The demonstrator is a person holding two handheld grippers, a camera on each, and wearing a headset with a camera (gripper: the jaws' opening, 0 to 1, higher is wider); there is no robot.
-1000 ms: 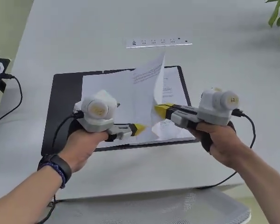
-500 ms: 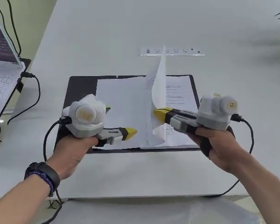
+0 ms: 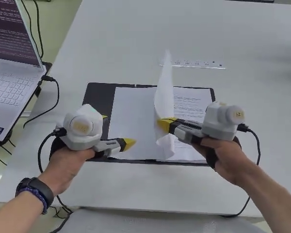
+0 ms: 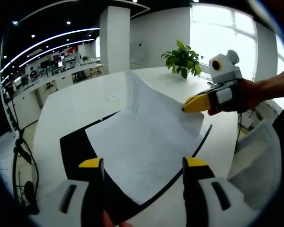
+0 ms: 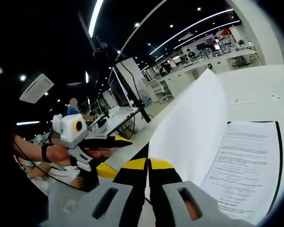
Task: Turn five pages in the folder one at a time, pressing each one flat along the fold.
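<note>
On the white table [image 3: 136, 39], an open laptop [image 3: 9, 73] sits at the ten o'clock side of the head view, with a cable trailing from it toward the near edge. At the middle lies the open black folder [image 3: 97, 97], its cover flat on the table. A blank white sheet [image 3: 131, 121] covers the folder's left half and a printed sheet [image 3: 191, 104] lies on the right half.

Between them, one lifted page [image 3: 164, 97] stands nearly upright along the fold, with its top edge pointing to twelve o'clock. In the right gripper view this lifted page [image 5: 194, 123] rises from the jaws toward one o'clock.

The right gripper [image 3: 164, 124] comes in from the folder's four o'clock side. Its yellow-tipped jaws are pressed together on the lower edge of the lifted page, with no gap between them in its own view [image 5: 149, 165]. The left gripper [image 3: 127, 142] hovers at the folder's seven o'clock corner, above the blank sheet. In its own view [image 4: 143, 163] the jaws stand wide apart with nothing between them.

A white power strip [image 3: 194, 63] lies on the table past the folder at twelve o'clock, apart from it. In the left gripper view a green potted plant [image 4: 182, 59] stands on the table at one o'clock.
</note>
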